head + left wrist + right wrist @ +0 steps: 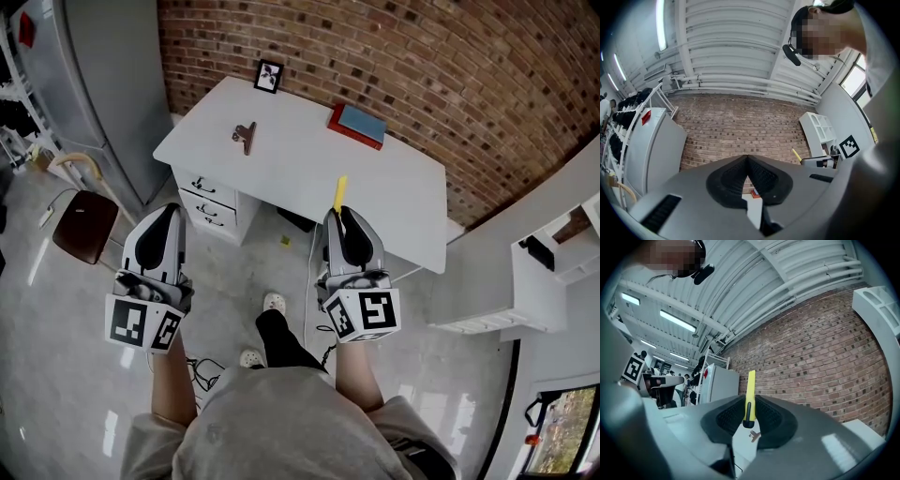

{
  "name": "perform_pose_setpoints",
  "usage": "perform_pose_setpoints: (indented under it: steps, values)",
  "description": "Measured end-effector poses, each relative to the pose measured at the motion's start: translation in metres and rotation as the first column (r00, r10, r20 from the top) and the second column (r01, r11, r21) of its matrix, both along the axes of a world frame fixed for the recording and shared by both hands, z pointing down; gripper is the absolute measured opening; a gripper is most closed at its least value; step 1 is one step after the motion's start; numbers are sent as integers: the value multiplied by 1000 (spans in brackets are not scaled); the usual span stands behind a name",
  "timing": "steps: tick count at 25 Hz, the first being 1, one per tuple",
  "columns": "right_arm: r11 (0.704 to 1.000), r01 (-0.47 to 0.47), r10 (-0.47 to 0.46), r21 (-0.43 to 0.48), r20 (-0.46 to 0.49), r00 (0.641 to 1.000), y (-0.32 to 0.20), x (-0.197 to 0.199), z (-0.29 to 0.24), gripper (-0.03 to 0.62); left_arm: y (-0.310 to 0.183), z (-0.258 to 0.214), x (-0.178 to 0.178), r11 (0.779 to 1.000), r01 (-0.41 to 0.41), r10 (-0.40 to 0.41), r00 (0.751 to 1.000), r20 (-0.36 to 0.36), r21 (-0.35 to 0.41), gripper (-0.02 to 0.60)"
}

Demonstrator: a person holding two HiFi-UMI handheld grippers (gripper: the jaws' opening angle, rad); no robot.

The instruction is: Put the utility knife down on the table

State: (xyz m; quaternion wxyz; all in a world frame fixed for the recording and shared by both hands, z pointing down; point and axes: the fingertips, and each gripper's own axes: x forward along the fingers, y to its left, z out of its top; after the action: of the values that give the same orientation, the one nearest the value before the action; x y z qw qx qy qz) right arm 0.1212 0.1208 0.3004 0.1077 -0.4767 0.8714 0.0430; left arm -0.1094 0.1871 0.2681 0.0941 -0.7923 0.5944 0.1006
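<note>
My right gripper point(342, 220) pinches the knife point(750, 394) by its lower end, pads closed on the two flat sides, and the yellow body sticks out well past the tips. My left gripper point(169, 212) has its jaws pressed together on nothing. In the head view the knife hangs in the air near the front edge of the table point(300, 169), not touching it. I judge the knife light and stiff, with a smooth plastic shell that could pivot or slide in an end-on pinch, so I want steady pressure on the flats and no quick swings. I cannot tell whether the blade is out, so I treat the far tip as sharp. The bare top between the clip point(245, 136) and the book point(357, 125) looks like room enough.
</note>
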Motion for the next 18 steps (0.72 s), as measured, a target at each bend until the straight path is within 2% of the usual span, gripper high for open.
perform_pose_setpoints:
  steps: [6, 18]
  values:
    - [1000, 15, -15, 11, 4, 1000, -41, -12, -3, 74, -35, -4, -12, 1000, 20, -20, 1000, 7, 14, 5]
    - [997, 63, -63, 35, 7, 998, -151, -25, -16, 74, -137, -16, -18, 998, 55, -55, 998, 14, 31, 5]
